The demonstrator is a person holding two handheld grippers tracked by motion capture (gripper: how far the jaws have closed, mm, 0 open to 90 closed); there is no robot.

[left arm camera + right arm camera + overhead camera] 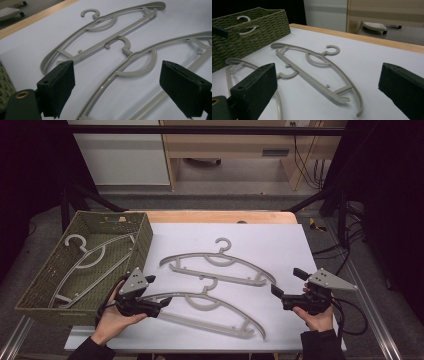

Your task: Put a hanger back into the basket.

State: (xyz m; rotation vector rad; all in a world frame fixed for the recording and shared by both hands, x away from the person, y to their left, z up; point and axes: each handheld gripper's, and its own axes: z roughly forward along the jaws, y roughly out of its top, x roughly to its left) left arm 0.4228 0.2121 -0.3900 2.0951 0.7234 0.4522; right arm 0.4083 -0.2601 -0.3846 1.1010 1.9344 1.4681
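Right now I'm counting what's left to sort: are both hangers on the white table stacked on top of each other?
No, the far hanger and near hanger lie side by side on the white table.

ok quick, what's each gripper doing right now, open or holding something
left gripper: open, holding nothing, jaws either side of the near hanger at its left end.
right gripper: open, holding nothing, clear of both hangers.
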